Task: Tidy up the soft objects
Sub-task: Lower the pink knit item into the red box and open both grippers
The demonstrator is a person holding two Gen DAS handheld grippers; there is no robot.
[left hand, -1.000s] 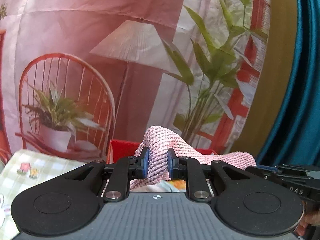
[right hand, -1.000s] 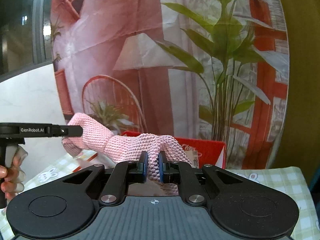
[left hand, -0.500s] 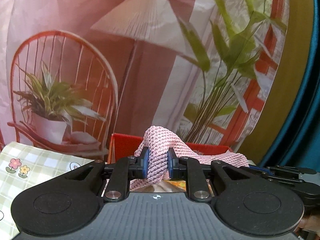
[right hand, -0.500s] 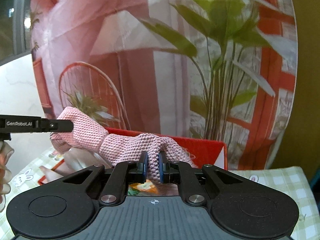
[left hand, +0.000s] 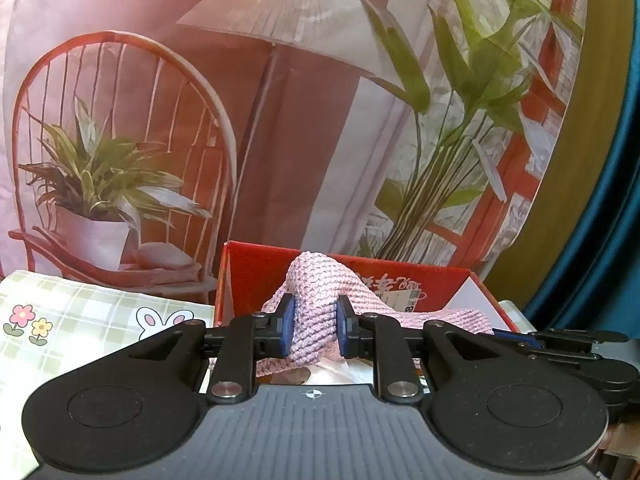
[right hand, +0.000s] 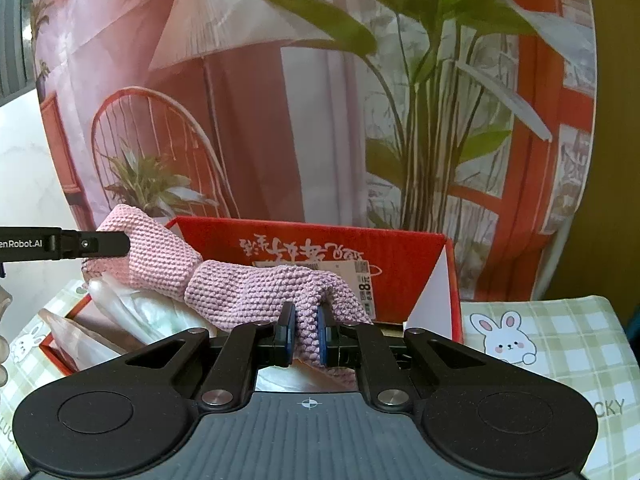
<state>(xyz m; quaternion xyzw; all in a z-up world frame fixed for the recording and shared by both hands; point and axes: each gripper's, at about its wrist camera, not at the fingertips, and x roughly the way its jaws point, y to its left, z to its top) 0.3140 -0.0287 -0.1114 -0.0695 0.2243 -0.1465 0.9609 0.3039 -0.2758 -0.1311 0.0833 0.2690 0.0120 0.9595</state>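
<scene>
left wrist view: the left gripper (left hand: 314, 330) was clamped on a bunched fold of the pink knitted cloth (left hand: 316, 300), blue pads pressing it from both sides.
right wrist view: the right gripper (right hand: 306, 336) was pinched narrow on the other end of the cloth (right hand: 256, 284).
cloth position: it hung stretched between the two grippers over the open red box (right hand: 400, 256), sagging above white plastic bags (right hand: 132, 304) inside.
other tool: from the right wrist view the left gripper's black finger (right hand: 100, 243) met the cloth at 9 o'clock.
surface: a green checked tablecloth (right hand: 560, 340) with bunny prints lay under the box.
far: a printed backdrop (left hand: 280, 120) with chair, lamp and plants stood at 12 o'clock.
</scene>
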